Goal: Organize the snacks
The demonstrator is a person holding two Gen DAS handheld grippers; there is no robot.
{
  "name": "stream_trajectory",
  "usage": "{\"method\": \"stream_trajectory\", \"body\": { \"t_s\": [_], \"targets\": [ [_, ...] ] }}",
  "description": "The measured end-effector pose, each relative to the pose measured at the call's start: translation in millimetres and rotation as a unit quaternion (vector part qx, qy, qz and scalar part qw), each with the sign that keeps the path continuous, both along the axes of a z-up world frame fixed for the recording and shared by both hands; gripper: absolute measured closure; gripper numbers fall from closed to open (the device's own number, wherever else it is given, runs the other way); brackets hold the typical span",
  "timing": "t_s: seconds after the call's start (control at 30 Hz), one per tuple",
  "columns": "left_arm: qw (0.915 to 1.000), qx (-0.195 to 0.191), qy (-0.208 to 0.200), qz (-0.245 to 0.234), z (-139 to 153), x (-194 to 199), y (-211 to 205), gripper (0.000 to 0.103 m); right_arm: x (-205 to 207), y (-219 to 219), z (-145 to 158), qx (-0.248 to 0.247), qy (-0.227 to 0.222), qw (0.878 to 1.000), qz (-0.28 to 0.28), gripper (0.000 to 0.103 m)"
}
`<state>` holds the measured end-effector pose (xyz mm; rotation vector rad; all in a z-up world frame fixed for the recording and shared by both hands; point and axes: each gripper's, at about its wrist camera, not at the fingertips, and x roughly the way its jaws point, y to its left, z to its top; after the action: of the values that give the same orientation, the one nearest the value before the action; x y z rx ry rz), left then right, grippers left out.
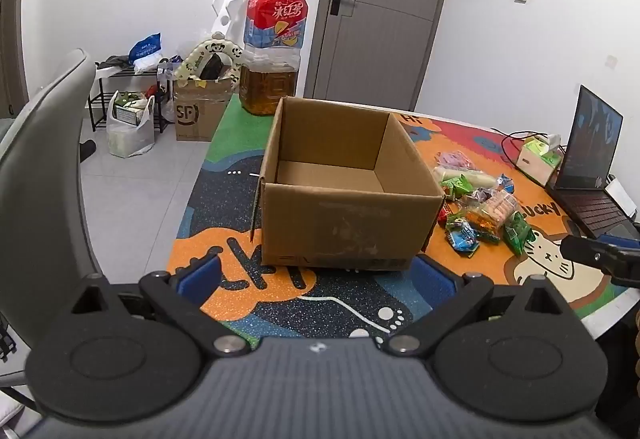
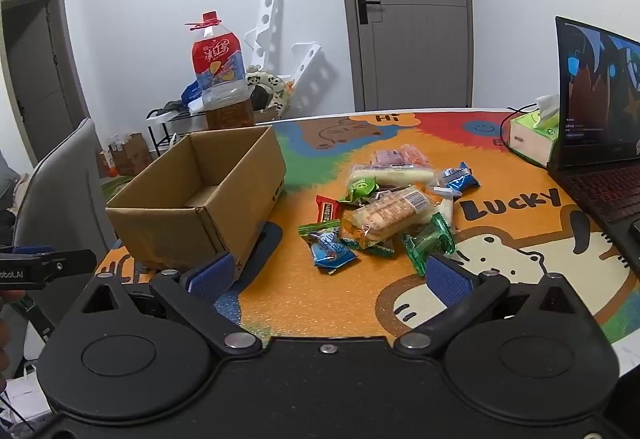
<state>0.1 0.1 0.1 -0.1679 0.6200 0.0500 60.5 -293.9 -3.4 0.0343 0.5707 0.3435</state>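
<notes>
An open, empty cardboard box [image 1: 344, 195] stands on the colourful table mat; it also shows in the right wrist view [image 2: 200, 199]. A pile of wrapped snacks [image 2: 392, 211] lies to the right of the box, also seen in the left wrist view [image 1: 480, 211]. My left gripper [image 1: 316, 271] is open and empty, just in front of the box's near wall. My right gripper [image 2: 328, 275] is open and empty, just short of the snack pile, with a blue packet [image 2: 332, 251] and a green packet [image 2: 428, 245] nearest.
A large tea bottle [image 1: 274, 51] stands behind the box. A laptop [image 2: 600, 143] and a tissue box [image 2: 534, 137] sit at the table's right. A grey chair [image 1: 44, 167] stands to the left. Boxes and bags lie on the floor [image 1: 132, 127].
</notes>
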Motion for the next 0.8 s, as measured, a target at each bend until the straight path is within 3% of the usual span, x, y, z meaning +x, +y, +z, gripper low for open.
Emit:
{"method": "stream_trajectory", "body": {
  "t_s": [0.8],
  "targets": [
    [0.9999,-0.009,0.0,-0.007,2.6,-1.4,-0.8,0.002,-4.6,4.2,5.9,-0.008,-0.005,1.0,0.01,0.0]
  ]
}}
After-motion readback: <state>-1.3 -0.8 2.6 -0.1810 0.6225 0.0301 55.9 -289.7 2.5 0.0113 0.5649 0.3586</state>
